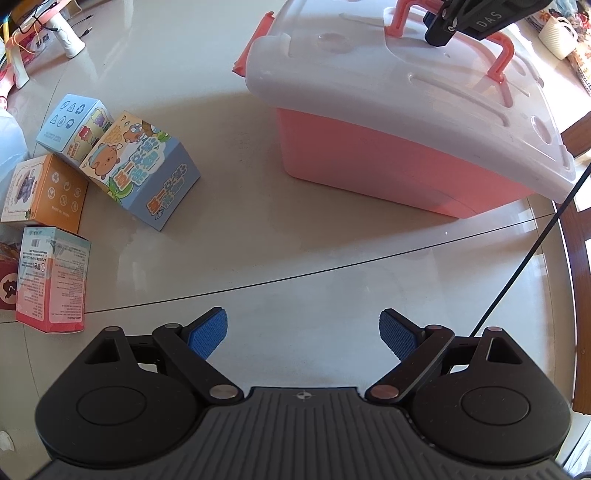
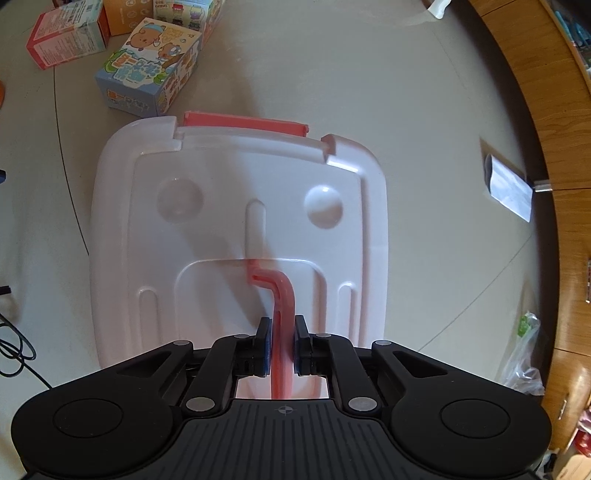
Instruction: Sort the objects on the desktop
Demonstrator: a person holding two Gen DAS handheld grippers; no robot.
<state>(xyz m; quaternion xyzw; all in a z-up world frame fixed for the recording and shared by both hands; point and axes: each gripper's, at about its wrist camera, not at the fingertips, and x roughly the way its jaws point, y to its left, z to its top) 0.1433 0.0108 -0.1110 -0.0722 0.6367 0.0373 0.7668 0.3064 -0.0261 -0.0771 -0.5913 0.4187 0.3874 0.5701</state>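
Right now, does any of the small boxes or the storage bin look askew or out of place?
Yes. The blue cartoon bear box is tilted, leaning against the light blue box behind it, not flat on the table. The storage bin is lidded, and the right hand-held gripper clamps its pink handle.

You can read "DAS" in pale letters on the black body of the right gripper (image 1: 448,27). The orange box (image 1: 48,194) carries "MADE IN CHINA" beneath its recycling symbols. Print on the other boxes is too small to read.
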